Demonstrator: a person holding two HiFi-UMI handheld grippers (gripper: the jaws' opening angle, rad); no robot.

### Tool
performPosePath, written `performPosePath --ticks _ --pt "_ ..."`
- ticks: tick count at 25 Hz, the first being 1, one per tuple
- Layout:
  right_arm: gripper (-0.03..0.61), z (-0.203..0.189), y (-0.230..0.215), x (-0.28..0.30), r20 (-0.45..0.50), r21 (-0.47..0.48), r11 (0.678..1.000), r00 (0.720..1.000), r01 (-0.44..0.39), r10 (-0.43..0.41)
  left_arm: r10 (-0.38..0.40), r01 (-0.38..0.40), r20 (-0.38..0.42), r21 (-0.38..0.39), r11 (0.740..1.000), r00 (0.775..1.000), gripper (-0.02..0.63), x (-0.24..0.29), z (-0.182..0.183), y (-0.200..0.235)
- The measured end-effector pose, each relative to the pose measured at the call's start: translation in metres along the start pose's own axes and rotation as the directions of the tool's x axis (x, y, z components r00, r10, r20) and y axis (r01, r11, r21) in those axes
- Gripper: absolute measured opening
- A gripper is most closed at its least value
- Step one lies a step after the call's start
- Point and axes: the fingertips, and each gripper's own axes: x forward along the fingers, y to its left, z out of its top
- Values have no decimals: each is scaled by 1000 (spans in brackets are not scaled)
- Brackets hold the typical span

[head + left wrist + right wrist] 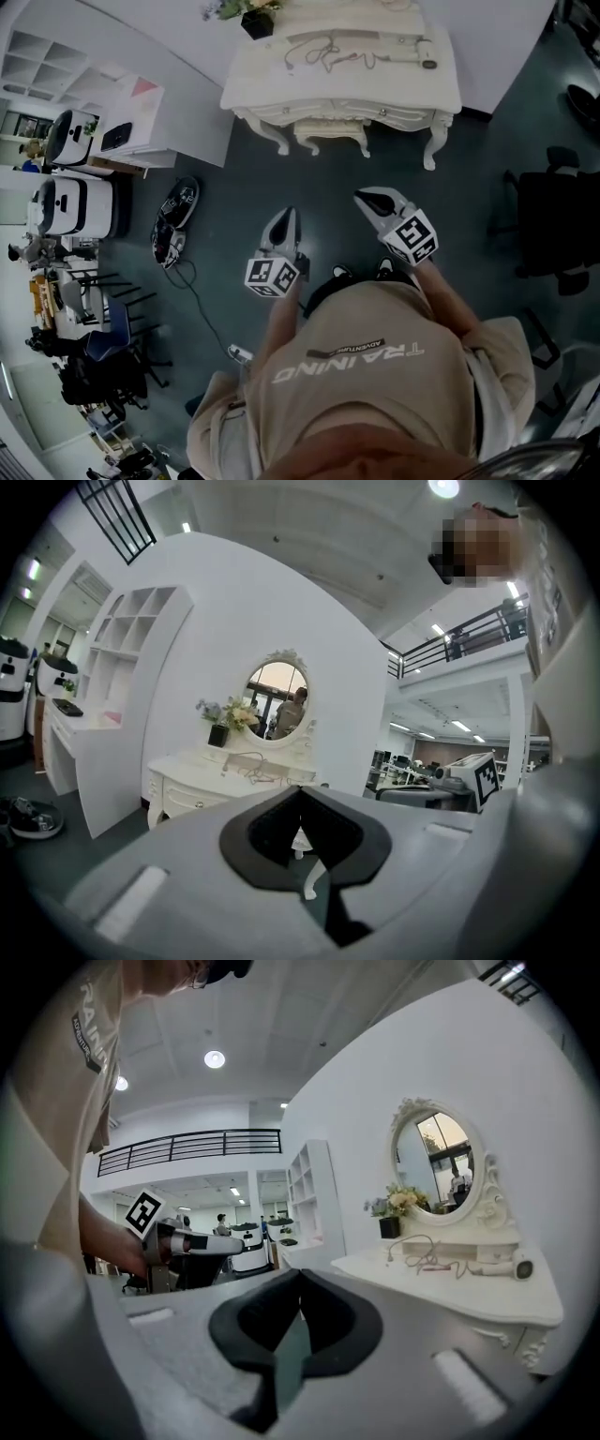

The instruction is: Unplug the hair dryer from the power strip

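Note:
A white dressing table [281, 89] stands against the far wall, a few steps ahead of me. A tangled cable [328, 54] lies on its top, and the white hair dryer [417, 62] rests near the right end. The dryer [511, 1267] and the cable [427, 1258] also show in the right gripper view. I cannot pick out the power strip. My left gripper [286, 216] and right gripper [366, 199] are held out over the floor, both pointing at the table. Each one is shut with nothing in it. The left gripper [300, 797] and right gripper [298, 1277] have their jaws meeting at the tips.
A stool [331, 136] sits under the table and a flower pot [255, 19] on its left corner. Shoes [176, 220] and a floor cable [202, 309] lie to my left. White shelving [131, 117] stands left, a black chair [553, 225] right. An oval mirror [278, 700] hangs above the table.

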Motion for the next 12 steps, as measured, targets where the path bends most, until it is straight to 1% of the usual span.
performPosePath --ticks 3,4,6,9,12 --pt "4 -6 -17 17 -24 18 1000 1000 -3 4 -6 6 -4 -56 998 1000 6 23 -8 16" --pt "3 -7 -20 23 -28 22 1000 1000 -3 3 -9 9 -6 -62 998 1000 6 28 -9 22" --pt "3 -5 -23 36 -18 21 1000 1000 -8 8 -19 19 -7 -59 998 1000 6 36 -8 37" --pt "3 8 -25 58 44 20 999 998 -35 34 -37 37 -3 -49 998 999 6 53 -6 66" --pt "4 17 -41 81 48 39 999 999 0 -1 -46 46 -13 -12 999 999 6 80 2 95"
